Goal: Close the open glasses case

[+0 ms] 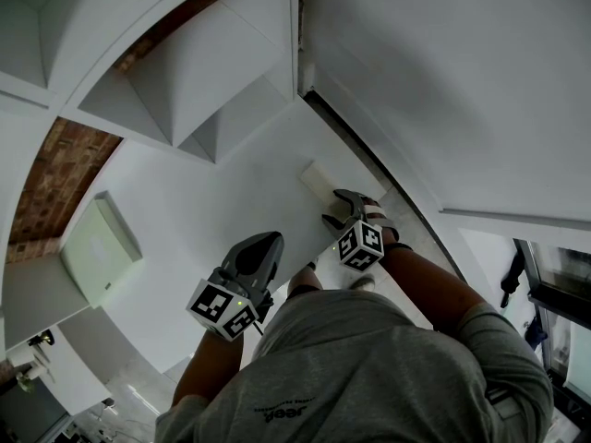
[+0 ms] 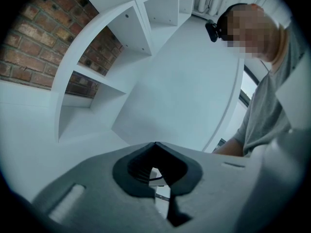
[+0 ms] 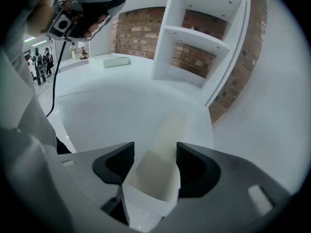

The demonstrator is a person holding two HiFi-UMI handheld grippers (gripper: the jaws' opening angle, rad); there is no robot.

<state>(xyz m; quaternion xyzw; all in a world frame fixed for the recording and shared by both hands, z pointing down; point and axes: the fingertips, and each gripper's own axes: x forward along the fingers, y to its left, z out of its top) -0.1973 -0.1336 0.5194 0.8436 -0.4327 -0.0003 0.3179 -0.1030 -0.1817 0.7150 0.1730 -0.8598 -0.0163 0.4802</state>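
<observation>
Though pale against the white counter (image 1: 203, 201), reads plainly as a glasses case (image 1: 316, 179), lying flat just out from the corner of the shelf unit (image 1: 175, 90). Sits pinched at the end farther from the shelf unit by the right hand-held gripper (image 3: 150, 154), one jaw pressed to each long side. Cannot tell whether open or closed. Shows the left hand-held gripper (image 2: 155, 144) clenched on nothing, jaw tips together, up off the counter and farther from the shelf unit than the case.
</observation>
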